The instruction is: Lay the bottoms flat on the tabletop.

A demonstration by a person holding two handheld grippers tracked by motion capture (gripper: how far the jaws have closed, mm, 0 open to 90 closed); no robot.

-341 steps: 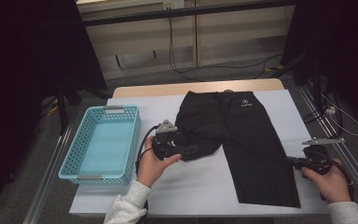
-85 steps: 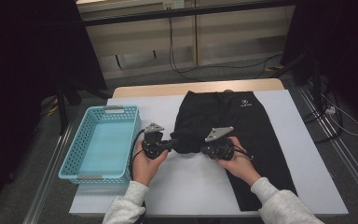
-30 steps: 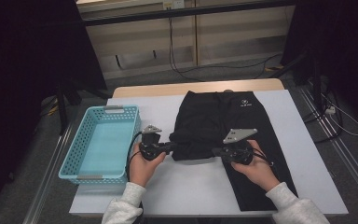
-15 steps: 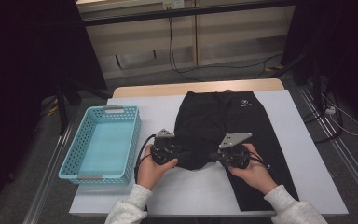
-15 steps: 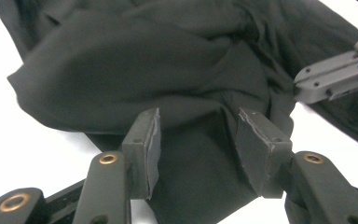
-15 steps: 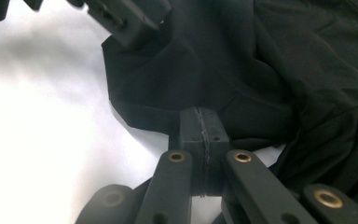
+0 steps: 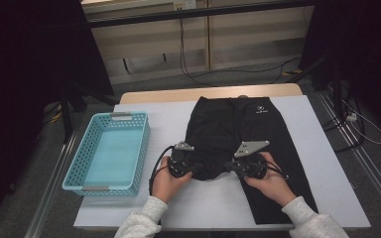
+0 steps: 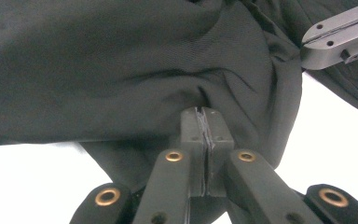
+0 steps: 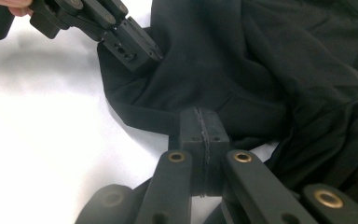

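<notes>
Left gripper has just closed, jaws clamped on a fold of the black fabric shorts. Right gripper likewise pinches the bunched cloth, facing it. Shorts spread away beyond both, on the white table sheet. Light-blue plastic basket sits left of the left gripper.

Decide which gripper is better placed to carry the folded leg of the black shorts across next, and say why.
Probably the left gripper: it is pinched shut on the folded leg of the black shorts, on the side nearest the blue basket. The right gripper, also shut on fabric, sits over the flat leg and could anchor it.
</notes>
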